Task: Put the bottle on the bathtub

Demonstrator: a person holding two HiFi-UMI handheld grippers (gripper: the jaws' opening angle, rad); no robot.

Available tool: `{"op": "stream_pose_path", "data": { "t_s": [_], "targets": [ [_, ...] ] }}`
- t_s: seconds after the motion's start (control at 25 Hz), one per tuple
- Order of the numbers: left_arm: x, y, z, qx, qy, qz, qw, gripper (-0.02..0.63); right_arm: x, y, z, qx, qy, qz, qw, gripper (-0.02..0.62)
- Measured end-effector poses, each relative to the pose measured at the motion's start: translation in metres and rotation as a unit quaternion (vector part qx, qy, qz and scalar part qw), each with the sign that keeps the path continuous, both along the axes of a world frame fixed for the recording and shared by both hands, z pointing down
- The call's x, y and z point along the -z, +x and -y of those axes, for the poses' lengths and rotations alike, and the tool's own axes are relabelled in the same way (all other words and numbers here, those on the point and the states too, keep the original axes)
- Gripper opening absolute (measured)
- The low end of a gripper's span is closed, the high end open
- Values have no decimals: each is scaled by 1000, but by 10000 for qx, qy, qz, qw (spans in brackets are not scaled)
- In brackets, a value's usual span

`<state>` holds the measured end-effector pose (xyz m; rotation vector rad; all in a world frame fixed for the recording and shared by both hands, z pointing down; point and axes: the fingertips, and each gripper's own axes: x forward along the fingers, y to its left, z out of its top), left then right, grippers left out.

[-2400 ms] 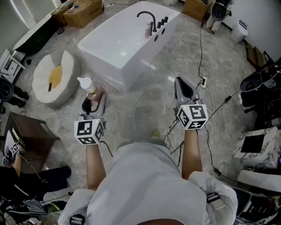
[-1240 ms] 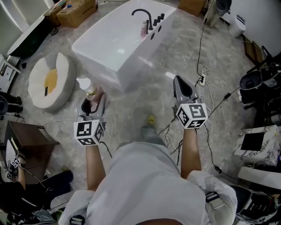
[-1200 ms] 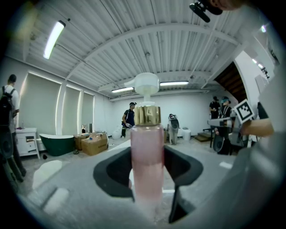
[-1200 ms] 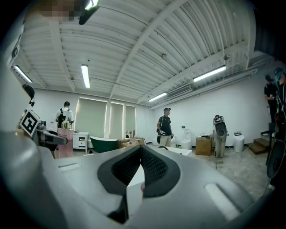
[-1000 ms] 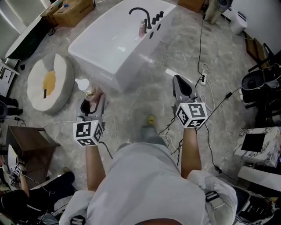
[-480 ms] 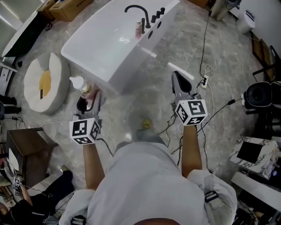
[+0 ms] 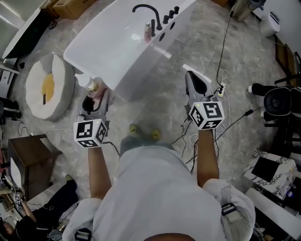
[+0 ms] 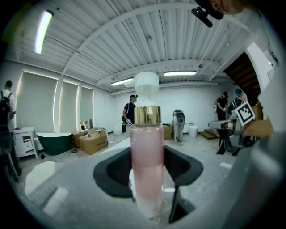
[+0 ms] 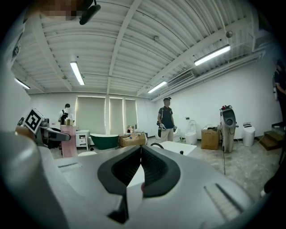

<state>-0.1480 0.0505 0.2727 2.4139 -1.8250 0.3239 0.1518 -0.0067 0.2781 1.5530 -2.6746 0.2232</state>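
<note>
My left gripper (image 7: 96, 97) is shut on an upright pink bottle (image 7: 92, 87) with a gold collar and a white cap. In the left gripper view the bottle (image 8: 147, 163) stands between the jaws of that gripper (image 8: 148, 179) and fills the middle. The white bathtub (image 7: 109, 55) lies just ahead, its near corner close to the bottle. A black faucet (image 7: 145, 9) and a second small pink bottle (image 7: 147, 31) stand on the tub's far rim. My right gripper (image 7: 191, 78) is shut and empty over the floor beside the tub; its jaws meet in the right gripper (image 9: 140, 151) view.
A round white cushion (image 7: 47, 87) with a yellow centre lies left of the tub. Cables and a power strip (image 7: 220, 87) trail on the marble floor at right. A brown stand (image 7: 24, 153) is at lower left and black equipment (image 7: 282, 99) at far right. People stand in the distance (image 9: 166, 120).
The person has walked toward the bathtub, which is now nearer in the head view. Both grippers keep their hold and pose; the bottle now sits close to the tub's near corner.
</note>
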Motion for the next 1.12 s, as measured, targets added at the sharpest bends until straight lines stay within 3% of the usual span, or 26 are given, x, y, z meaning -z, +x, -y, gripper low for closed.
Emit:
{"op": "stream_pose_path", "data": {
  "t_s": [0.36, 0.84, 1.12],
  "targets": [
    [-19, -5, 79, -109, -55, -40, 9999, 213, -19, -14, 67, 53, -109, -15, 9999, 3],
    [-82, -31, 255, -629, -537, -94, 9965, 213, -70, -68, 220, -19, -565, -253, 9981, 3],
    [-139, -27, 348, -1057, -731, -164, 9916, 213, -119, -88, 296, -113, -852, -266, 9959, 3]
  ]
}}
